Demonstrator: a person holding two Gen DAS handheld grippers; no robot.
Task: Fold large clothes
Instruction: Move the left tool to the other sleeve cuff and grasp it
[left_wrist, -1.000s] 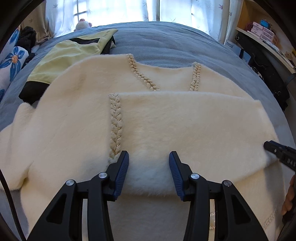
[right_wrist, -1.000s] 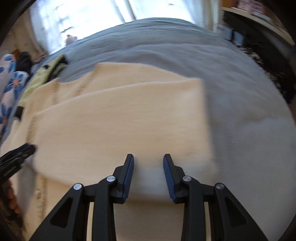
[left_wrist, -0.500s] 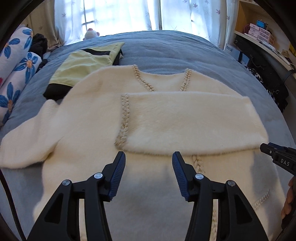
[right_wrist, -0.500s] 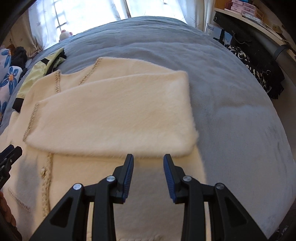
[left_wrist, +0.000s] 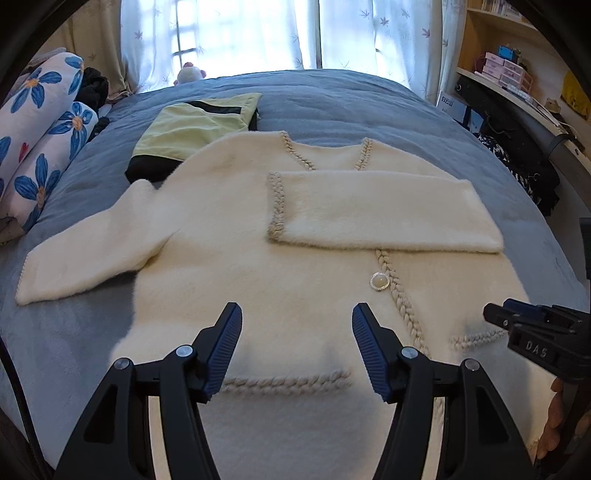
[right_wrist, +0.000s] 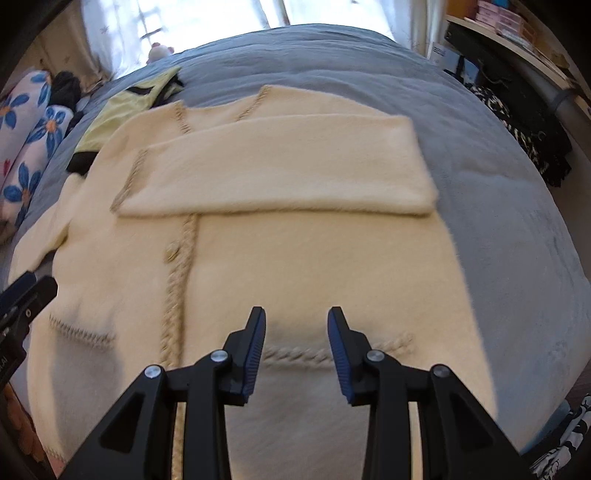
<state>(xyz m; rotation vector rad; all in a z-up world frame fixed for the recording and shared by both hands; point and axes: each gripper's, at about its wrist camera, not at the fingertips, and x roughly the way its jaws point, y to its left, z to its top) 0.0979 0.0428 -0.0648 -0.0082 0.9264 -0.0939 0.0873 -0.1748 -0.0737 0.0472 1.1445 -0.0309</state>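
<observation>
Moved: both grippers pulled back from cream cardigan (left_wrist: 229, 229); more hem shows.
Left gripper (left_wrist: 297, 349): jaws just widened, empty.
Right gripper (right_wrist: 296, 350): narrow gap, empty.
Room: bare grey bedspread (right_wrist: 517, 229) beside cardigan's right edge.

Fluffy cream knitted cardigan (left_wrist: 229, 229): cream-white pile, beige braided trim along neckline, placket, cuff and pockets; one round pearl-white button (left_wrist: 379, 282) with sparkling rim. Bed cover (left_wrist: 351, 107): plain slate blue-grey. Folded garment (left_wrist: 195, 125): pale yellow-green with black bands. Rolled pillows (left_wrist: 40, 140): white, blue flowers with orange centres. Sheer curtains (left_wrist: 229, 33): white, small purple leaf print. Gripper pads (left_wrist: 225, 350): ribbed dark blue on black.
</observation>
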